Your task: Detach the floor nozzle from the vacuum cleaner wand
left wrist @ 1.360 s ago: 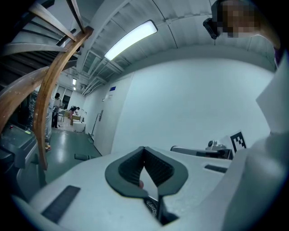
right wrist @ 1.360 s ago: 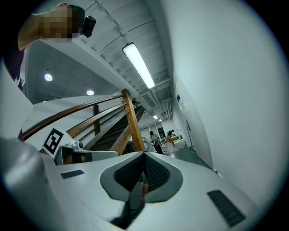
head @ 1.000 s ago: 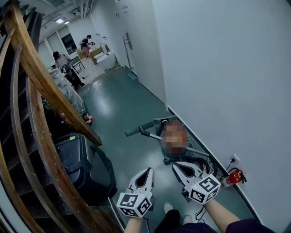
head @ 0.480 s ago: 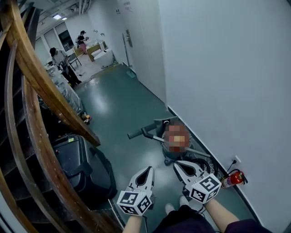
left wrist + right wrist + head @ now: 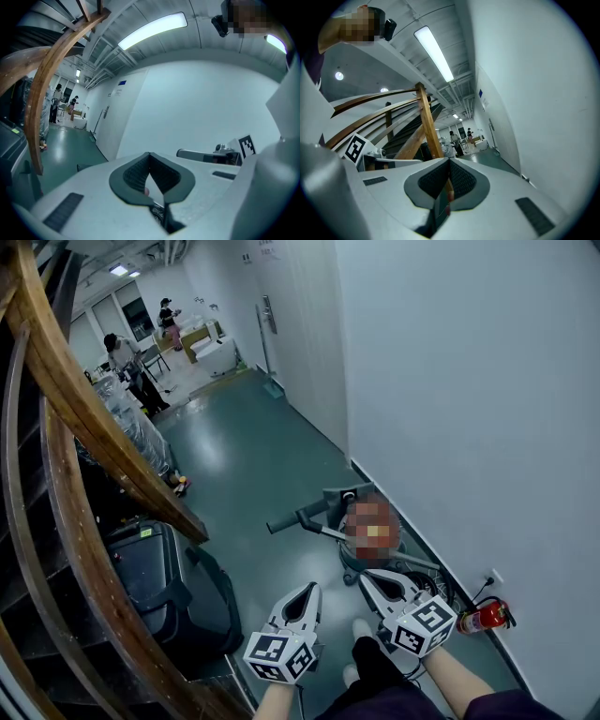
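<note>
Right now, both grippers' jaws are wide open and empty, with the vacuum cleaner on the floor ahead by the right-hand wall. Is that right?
No: the jaws are shut, not wide open, as each gripper view shows. The left gripper and right gripper are empty, and the vacuum cleaner is on the floor ahead by the right-hand wall.

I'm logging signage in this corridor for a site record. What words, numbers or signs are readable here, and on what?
No text is readable in any view.
Paper notice high on the white wall: too small to read.
Blue sign on the wall: too small and blurred.
Fire extinguisher: label too small.
Cubes on the left gripper and right gripper: square patterns only, no letters.
</note>
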{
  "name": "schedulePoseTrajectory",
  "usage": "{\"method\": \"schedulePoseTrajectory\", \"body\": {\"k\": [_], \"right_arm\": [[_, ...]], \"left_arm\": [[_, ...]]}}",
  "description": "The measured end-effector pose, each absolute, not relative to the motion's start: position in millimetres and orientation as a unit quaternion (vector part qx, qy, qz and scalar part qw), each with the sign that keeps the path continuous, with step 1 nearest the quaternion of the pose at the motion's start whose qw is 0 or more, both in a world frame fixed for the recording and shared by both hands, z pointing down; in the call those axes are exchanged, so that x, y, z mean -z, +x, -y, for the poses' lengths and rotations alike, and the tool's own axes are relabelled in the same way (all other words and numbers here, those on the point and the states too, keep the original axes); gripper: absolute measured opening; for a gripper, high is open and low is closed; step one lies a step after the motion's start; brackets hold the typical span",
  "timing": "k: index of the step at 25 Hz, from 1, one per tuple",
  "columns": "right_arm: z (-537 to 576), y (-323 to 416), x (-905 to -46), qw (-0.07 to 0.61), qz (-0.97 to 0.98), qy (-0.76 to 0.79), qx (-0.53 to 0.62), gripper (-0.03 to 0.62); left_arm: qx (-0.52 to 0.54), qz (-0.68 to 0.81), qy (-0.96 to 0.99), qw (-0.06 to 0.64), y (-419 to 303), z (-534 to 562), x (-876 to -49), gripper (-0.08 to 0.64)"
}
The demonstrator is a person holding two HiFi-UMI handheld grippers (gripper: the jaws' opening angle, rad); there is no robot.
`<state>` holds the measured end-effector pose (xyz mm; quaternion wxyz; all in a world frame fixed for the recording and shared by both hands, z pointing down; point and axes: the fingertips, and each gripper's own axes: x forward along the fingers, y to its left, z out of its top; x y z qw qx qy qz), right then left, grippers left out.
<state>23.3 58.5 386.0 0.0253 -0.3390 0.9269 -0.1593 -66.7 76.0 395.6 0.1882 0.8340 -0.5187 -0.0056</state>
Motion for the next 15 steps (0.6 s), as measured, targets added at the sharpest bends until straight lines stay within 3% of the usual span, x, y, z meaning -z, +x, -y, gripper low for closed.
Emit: {"method": "schedulePoseTrajectory", "body": {"k": [15], "right_arm": [[57, 7, -408, 0.015, -0.933, -0.306, 0.189, 0.017]], "left_arm": [[-0.019, 0.529, 0.820, 0.219, -68, 31, -425, 0.002]]}}
